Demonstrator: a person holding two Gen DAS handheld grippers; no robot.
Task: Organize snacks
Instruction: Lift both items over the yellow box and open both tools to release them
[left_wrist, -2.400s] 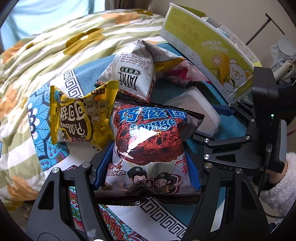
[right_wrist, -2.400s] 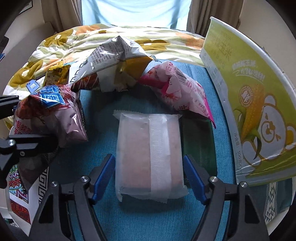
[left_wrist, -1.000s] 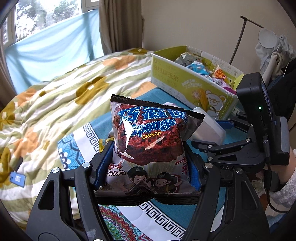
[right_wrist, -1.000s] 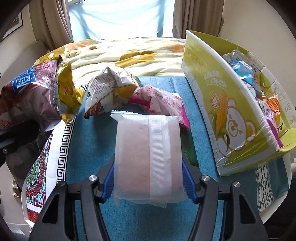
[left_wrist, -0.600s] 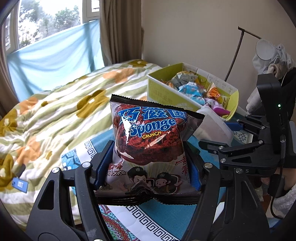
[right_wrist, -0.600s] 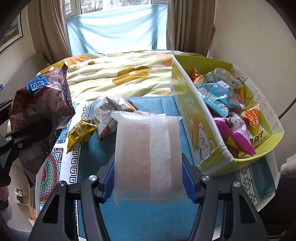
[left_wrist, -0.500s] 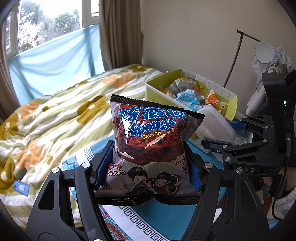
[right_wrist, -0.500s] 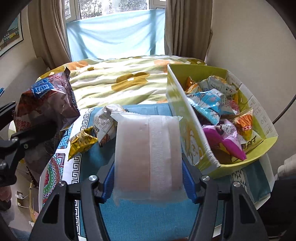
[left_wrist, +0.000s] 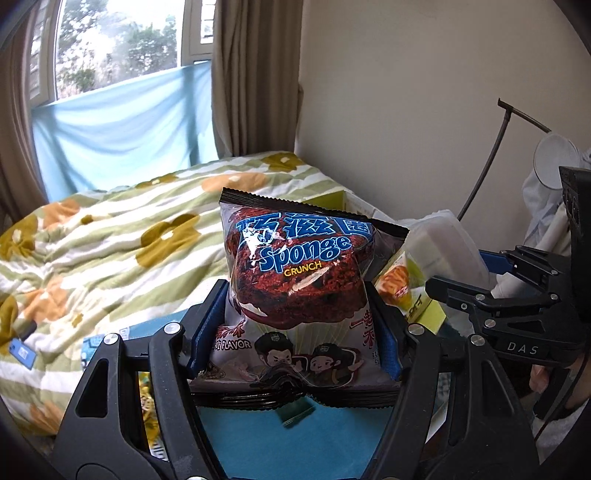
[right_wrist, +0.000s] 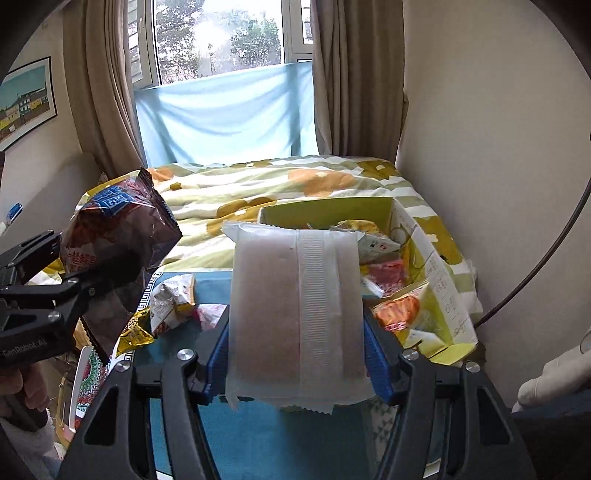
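Both grippers now ride higher than before: the left gripper (left_wrist: 299, 325) has carried the Sponge Crunch bag (left_wrist: 295, 280) off the table, and the right gripper (right_wrist: 295, 354) has lifted the white packet (right_wrist: 295, 314) above the yellow-green box (right_wrist: 436, 280), whose open top now shows.

Left wrist cam: close behind left gripper (left_wrist: 295, 321), tilted down past Sponge Crunch bag (left_wrist: 295, 280) filling centre; bed (left_wrist: 110, 236) at 10 o'clock, window (left_wrist: 122, 48) at 11, right gripper (left_wrist: 465, 273) at 3.

Right wrist cam: close behind right gripper (right_wrist: 295, 354), tilted down past pale wrapped pack (right_wrist: 295, 310); yellow-green box (right_wrist: 436, 266) at 2 o'clock, window (right_wrist: 221, 37) at 12, left gripper (right_wrist: 74, 266) at 9.

Shared: bed, window, box, blue tablecloth (right_wrist: 258, 435), each other's gripper.
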